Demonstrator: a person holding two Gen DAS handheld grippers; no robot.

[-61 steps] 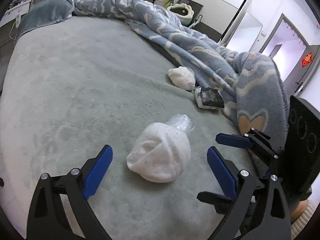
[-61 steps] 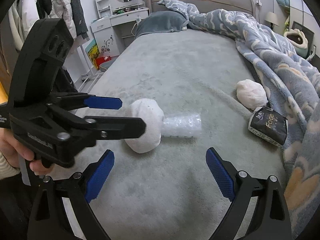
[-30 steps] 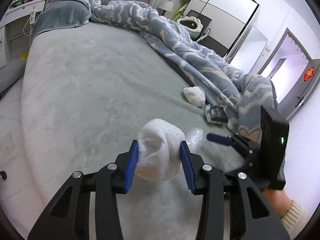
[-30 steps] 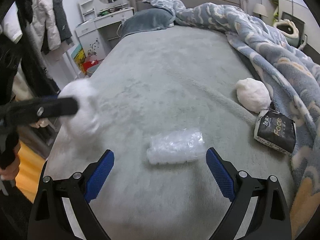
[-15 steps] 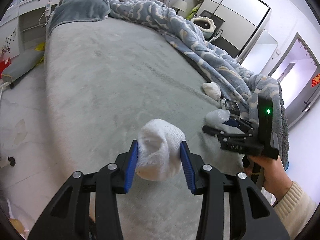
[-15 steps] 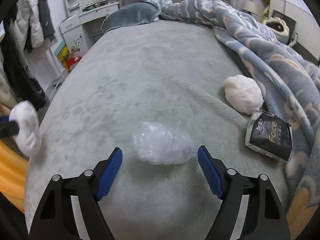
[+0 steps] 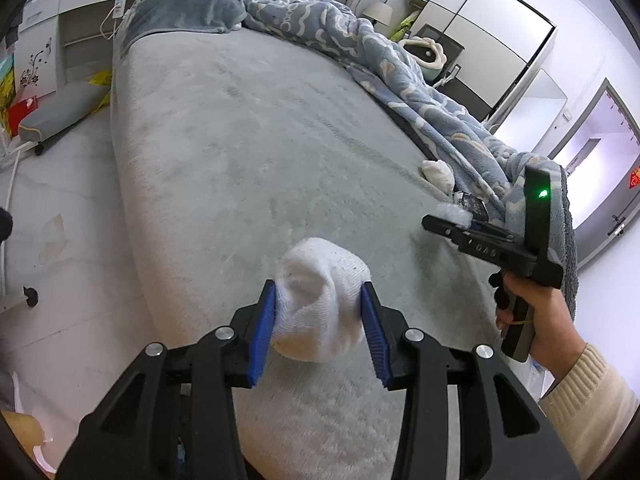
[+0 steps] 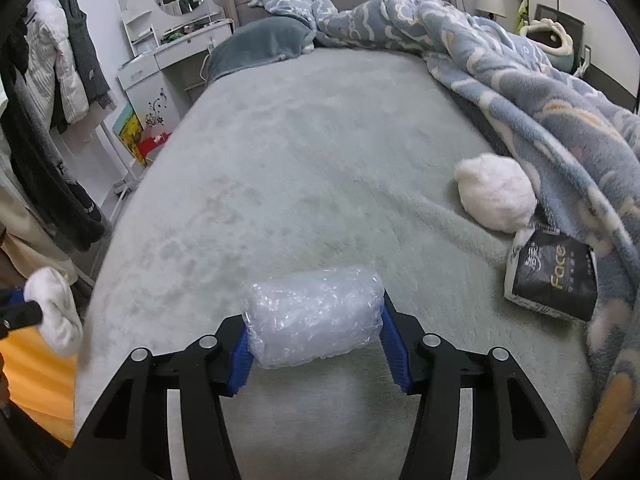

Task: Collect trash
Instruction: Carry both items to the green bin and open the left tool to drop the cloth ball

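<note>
My left gripper [image 7: 318, 308] is shut on a white crumpled wad [image 7: 324, 272], held just above the near edge of the grey bed [image 7: 248, 128]. In the right wrist view the same wad [image 8: 56, 320] shows at the far left. My right gripper [image 8: 314, 332] is low over the bed, its jaws closing. Both blue pads touch the ends of a clear bubble-wrap roll [image 8: 316, 316] that lies between them. In the left wrist view a hand [image 7: 536, 312] holds that right gripper [image 7: 452, 228] at the right.
A second white wad [image 8: 496, 196] and a black "Face" packet [image 8: 552, 276] lie by the rumpled blue blanket [image 8: 520, 80] on the bed's right side. A grey pillow [image 8: 260, 40] is at the head. A white dresser [image 8: 160, 64] and hanging clothes [image 8: 60, 80] stand left.
The left gripper has carried the white wad away from the right one, toward the bed's edge. The right jaws have closed from wide apart onto the bubble-wrap roll.
</note>
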